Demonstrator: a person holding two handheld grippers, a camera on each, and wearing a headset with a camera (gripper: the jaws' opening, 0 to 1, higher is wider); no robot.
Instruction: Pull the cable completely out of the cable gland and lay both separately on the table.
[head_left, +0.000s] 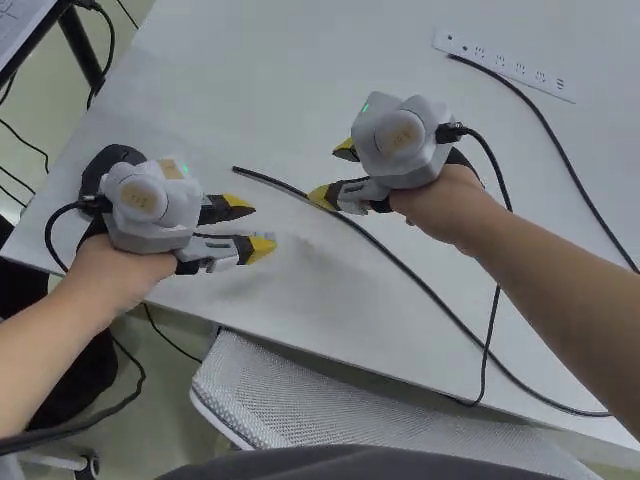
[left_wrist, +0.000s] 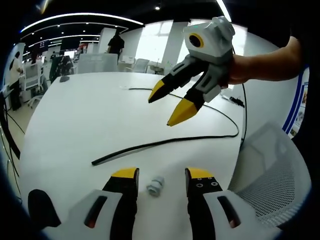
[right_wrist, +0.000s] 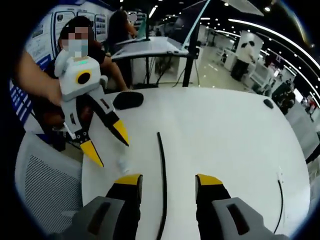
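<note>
A thin black cable (head_left: 400, 268) lies loose on the white table (head_left: 300, 60), its free end near the middle. A small pale cable gland (left_wrist: 155, 185) rests on the table apart from the cable (left_wrist: 165, 143), between the jaws of my left gripper (left_wrist: 162, 173), which is open and not touching it. The gland (right_wrist: 123, 163) also lies just under the left gripper (right_wrist: 111, 152) in the right gripper view. My right gripper (head_left: 333, 173) hovers open above the cable (right_wrist: 161, 165), holding nothing. The left gripper (head_left: 250, 226) is low at the table's near left.
A white power strip (head_left: 505, 65) lies at the far right with a second black lead (head_left: 560, 150) running from it. A dark mouse-like object (head_left: 110, 160) sits behind my left hand. A mesh chair (head_left: 300, 400) stands below the table's near edge.
</note>
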